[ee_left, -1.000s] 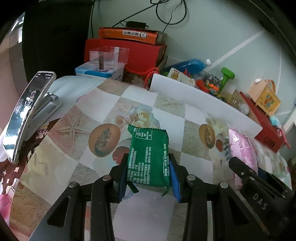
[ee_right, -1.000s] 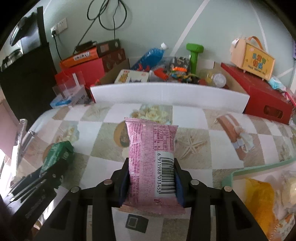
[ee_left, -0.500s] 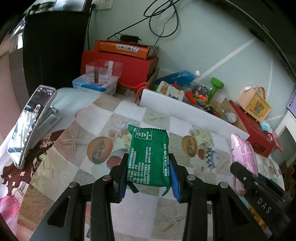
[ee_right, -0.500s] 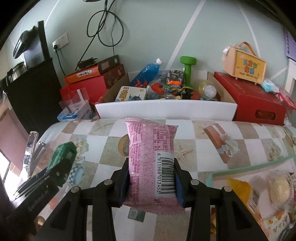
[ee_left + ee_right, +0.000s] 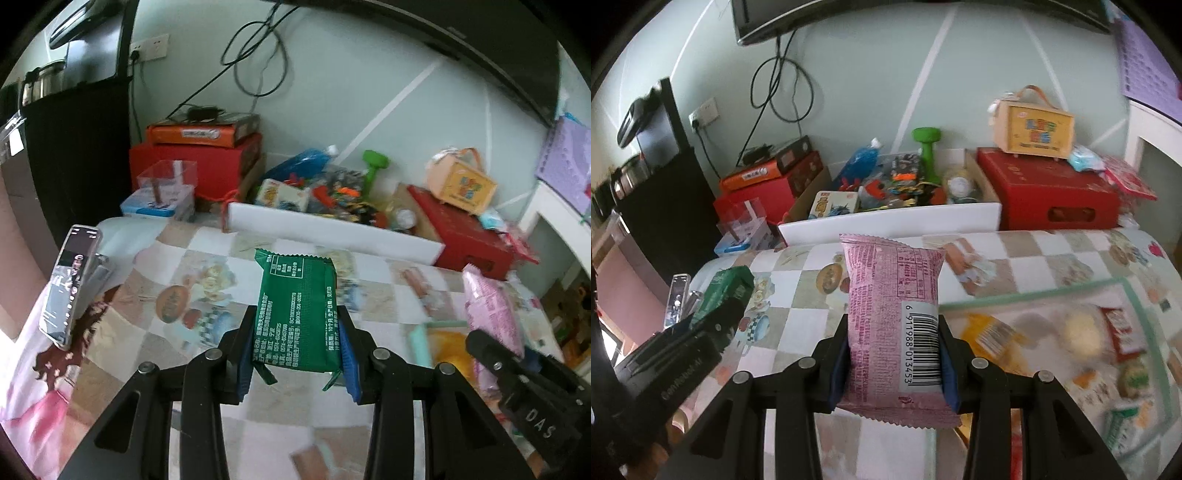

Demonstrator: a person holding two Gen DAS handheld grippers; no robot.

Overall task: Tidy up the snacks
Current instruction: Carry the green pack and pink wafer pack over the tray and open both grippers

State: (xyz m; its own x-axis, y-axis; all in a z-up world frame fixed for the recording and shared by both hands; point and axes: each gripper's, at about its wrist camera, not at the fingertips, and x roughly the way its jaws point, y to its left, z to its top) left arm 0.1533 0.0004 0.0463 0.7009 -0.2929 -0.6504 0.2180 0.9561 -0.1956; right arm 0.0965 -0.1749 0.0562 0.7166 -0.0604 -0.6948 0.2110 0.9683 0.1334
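A tray [image 5: 1027,295] of snacks lay below my right tongs [image 5: 893,354], which clamped a pink packet [image 5: 892,317]. My left tongs [image 5: 295,354], angled downward above the worktop [image 5: 177,332], pinched a green packet [image 5: 295,310].

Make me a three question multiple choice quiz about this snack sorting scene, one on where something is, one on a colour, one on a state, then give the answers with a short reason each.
1. Where is the green dumbbell?
A. in the box of toys behind the table
B. on the checked tablecloth
C. in the left gripper

2. What colour is the packet in the right gripper?
A. yellow
B. pink
C. blue

3. What state is the left gripper in?
A. open and empty
B. shut on the green snack packet
C. resting on the phone

Answers: 1 A, it stands among the toys behind the white board. 2 B, the pink snack packet with a barcode sits between the pads. 3 B, both pads press the packet's sides.
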